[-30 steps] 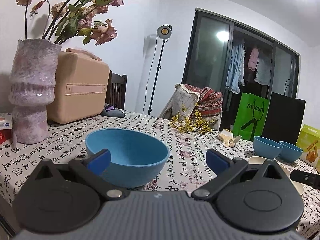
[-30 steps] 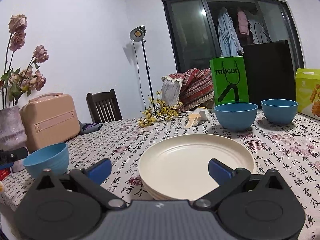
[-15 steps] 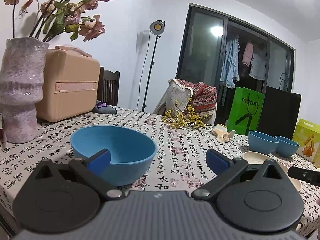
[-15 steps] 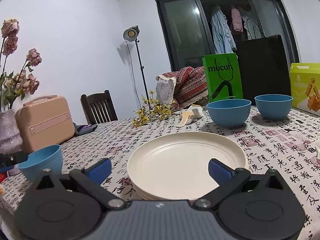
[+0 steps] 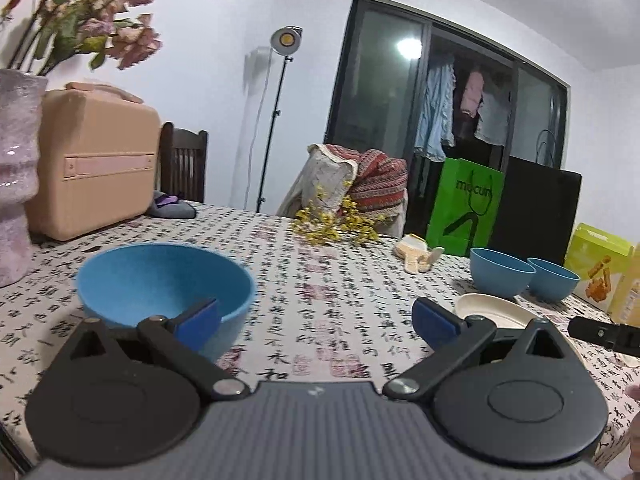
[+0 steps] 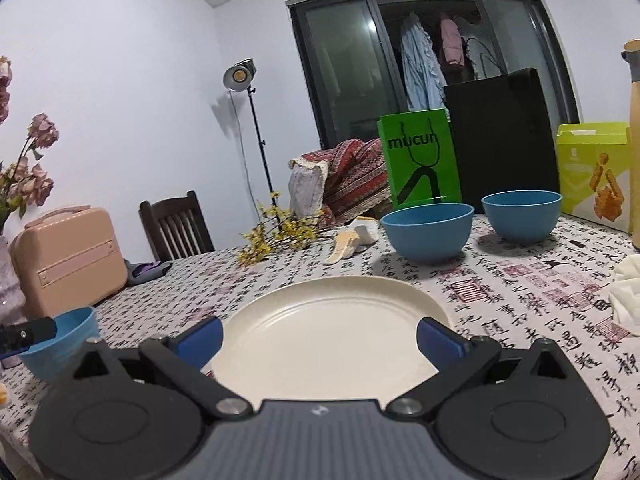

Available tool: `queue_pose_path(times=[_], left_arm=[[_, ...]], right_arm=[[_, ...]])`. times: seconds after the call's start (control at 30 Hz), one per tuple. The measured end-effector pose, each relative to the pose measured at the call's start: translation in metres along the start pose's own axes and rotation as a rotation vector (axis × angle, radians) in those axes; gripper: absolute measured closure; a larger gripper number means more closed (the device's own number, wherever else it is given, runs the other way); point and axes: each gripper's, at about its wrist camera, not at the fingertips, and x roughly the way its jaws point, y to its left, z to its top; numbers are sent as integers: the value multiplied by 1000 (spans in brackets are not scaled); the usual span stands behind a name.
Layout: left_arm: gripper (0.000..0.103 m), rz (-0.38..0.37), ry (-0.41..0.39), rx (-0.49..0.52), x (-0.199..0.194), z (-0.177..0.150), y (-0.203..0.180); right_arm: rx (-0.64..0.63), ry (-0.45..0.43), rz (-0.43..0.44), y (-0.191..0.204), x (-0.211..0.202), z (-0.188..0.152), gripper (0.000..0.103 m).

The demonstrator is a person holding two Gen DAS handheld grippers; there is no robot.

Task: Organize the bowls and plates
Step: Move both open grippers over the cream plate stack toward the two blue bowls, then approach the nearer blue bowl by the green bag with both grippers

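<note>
My left gripper (image 5: pixel 316 318) is open and empty; its left finger stands in front of the near rim of a blue bowl (image 5: pixel 160 280) on the patterned tablecloth. My right gripper (image 6: pixel 320 334) is open and empty, its fingers either side of the near edge of a stack of cream plates (image 6: pixel 332 328). The plates also show in the left wrist view (image 5: pixel 492 308). Two more blue bowls (image 6: pixel 428 236) (image 6: pixel 520 216) stand side by side behind the plates. The near blue bowl shows at the left of the right wrist view (image 6: pixel 60 344).
A pink vase (image 5: pixel 16 176) with dried roses and a beige case (image 5: pixel 96 164) stand at the left. Yellow flower sprigs (image 5: pixel 336 228), a green bag (image 6: pixel 420 164), a black box (image 6: pixel 504 140), a yellow-green carton (image 6: pixel 592 176) and white cloth (image 6: pixel 628 292) are at the back and right.
The left gripper has swung right, so the blue bowl sits further left in its view. The right gripper has edged closer to the plates.
</note>
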Motion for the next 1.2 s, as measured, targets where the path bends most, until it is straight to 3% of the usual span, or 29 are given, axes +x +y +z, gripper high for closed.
queue_pose_path(times=[0.87, 1.2], left_arm=[[0, -121, 65, 38, 55, -2, -51], [0, -160, 54, 42, 71, 10, -69]], right_arm=[[50, 3, -76, -45, 23, 7, 0], [43, -30, -82, -53, 34, 24, 0]])
